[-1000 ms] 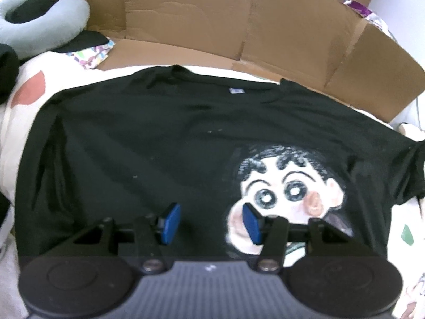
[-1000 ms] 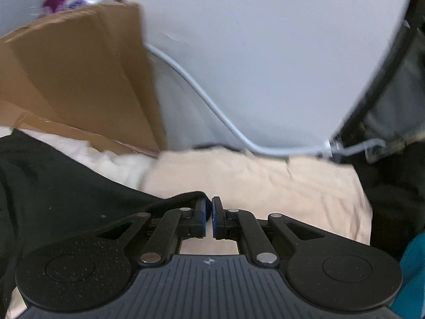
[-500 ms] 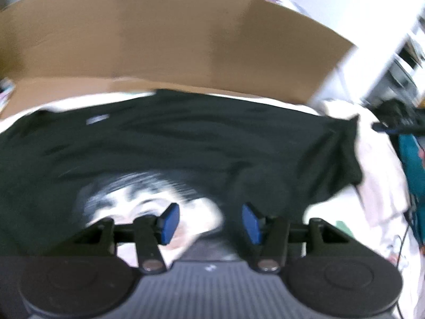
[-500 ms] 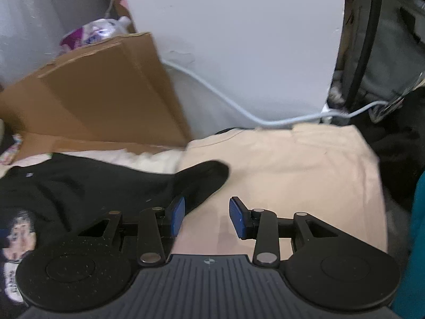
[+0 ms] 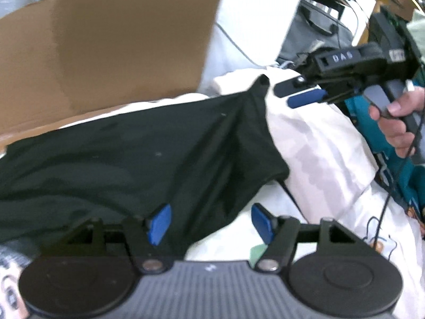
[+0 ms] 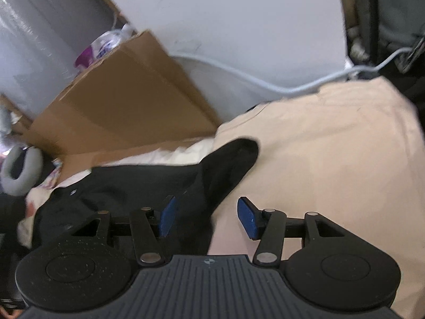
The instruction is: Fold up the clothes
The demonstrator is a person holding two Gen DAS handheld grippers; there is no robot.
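Black T-shirt (image 5: 138,154) sleeve lies btwn left gripper (image 5: 209,222) pads, jaws opening, not pinching. Right gripper (image 6: 207,219) jaws also opening over sleeve edge on beige cloth (image 6: 332,159). Only left view shows person's hand (image 5: 395,122) w/ "DAS" printed on the right gripper. Cardboard (image 6: 119,106) behind.

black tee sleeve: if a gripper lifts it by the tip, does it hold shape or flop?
Likely flops: the black T-shirt sleeve lies limp, creased, draped over the beige cloth. Probably light, thin fabric. It may slide rather than snag; the right gripper, jaws opening, isn't pinching it.
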